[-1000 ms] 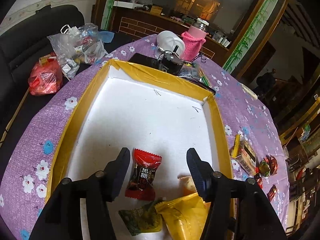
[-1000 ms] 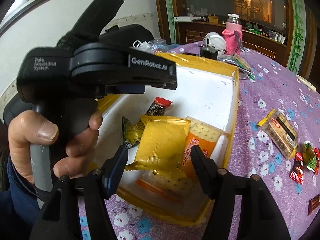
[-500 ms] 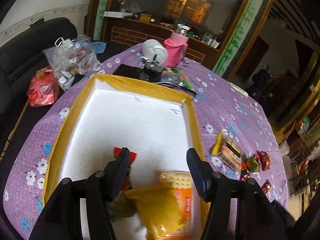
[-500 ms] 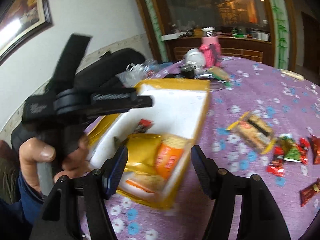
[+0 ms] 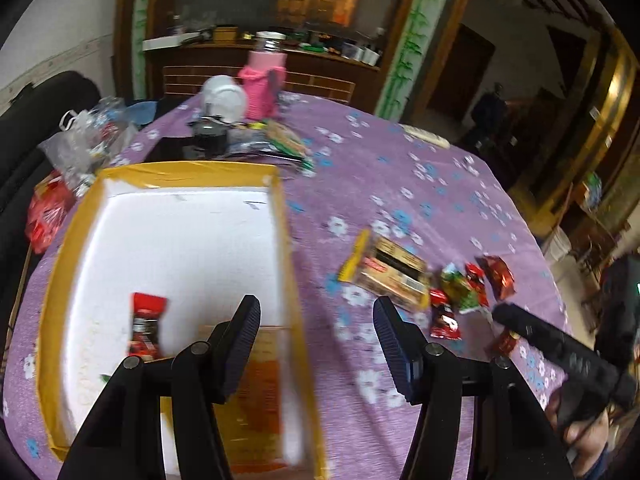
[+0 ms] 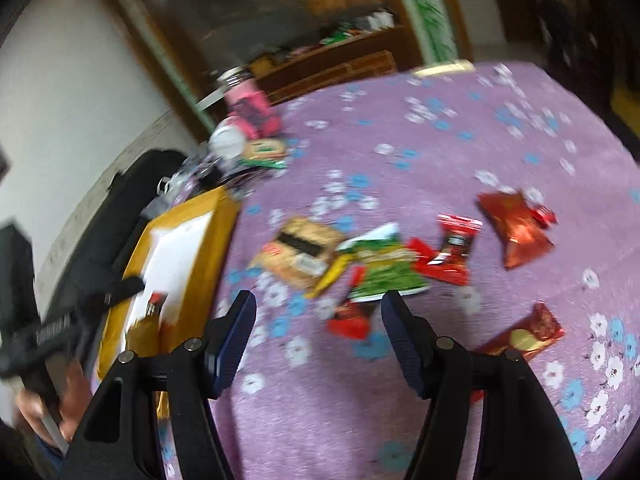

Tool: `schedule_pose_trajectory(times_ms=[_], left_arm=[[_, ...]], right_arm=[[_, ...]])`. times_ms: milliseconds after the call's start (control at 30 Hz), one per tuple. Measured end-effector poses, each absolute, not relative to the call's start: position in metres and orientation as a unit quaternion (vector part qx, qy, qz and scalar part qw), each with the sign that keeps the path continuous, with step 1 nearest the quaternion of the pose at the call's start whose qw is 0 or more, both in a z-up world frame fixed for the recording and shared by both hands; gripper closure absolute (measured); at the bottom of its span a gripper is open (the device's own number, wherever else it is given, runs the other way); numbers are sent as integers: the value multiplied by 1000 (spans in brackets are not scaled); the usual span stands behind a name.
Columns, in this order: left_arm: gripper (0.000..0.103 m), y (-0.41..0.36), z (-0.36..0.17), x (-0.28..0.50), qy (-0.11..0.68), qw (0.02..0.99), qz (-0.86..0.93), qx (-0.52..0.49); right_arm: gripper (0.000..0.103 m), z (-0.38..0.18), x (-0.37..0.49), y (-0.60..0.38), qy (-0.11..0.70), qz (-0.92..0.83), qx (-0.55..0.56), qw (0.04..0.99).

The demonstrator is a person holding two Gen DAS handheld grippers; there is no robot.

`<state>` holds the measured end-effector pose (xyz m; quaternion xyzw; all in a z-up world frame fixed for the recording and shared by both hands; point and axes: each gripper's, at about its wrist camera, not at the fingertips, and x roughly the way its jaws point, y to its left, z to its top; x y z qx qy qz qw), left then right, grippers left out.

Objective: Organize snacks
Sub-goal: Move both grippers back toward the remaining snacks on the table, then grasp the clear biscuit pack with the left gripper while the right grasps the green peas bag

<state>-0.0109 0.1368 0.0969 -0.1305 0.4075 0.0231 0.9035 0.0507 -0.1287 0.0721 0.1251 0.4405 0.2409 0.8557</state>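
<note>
A yellow-edged white foam box [image 5: 282, 216] sits on the purple flowered tablecloth and holds a red candy [image 5: 146, 326] and an orange cracker pack [image 5: 260, 392]. My left gripper [image 5: 316, 344] is open and empty over the box's right wall. My right gripper [image 6: 318, 340] is open and empty above loose snacks on the cloth: a tan cracker pack [image 6: 300, 254], a green packet [image 6: 384, 268], red candies [image 6: 456, 246] and a shiny red packet [image 6: 516, 228]. The same pile shows in the left wrist view [image 5: 388, 270]. The box shows at the left of the right wrist view [image 6: 192, 256].
A pink bottle [image 5: 264, 80], a white bowl [image 5: 224, 96] and a dark jar [image 5: 210, 136] stand at the table's far side. Plastic bags [image 5: 84, 140] and a red bag [image 5: 46, 208] lie left of the box. A black sofa lies beyond.
Both grippers have swung right, away from the box's inside toward the loose snacks on the cloth. The yellow pouch is out of the left view.
</note>
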Motion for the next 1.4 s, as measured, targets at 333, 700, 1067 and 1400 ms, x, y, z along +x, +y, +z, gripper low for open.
schedule_pose_trajectory(times_ms=[333, 700, 1067, 1400], left_arm=[[32, 85, 87, 47, 460, 881, -13, -112], [26, 82, 70, 83, 478, 871, 12, -113], [14, 46, 37, 109, 500, 866, -7, -17], [5, 34, 15, 120, 515, 856, 12, 35]], right_arm=[[39, 37, 101, -120, 472, 247, 125, 837], [64, 17, 108, -127, 472, 248, 110, 839], [68, 32, 107, -156, 442, 228, 157, 853], [68, 34, 104, -155, 441, 235, 158, 852]])
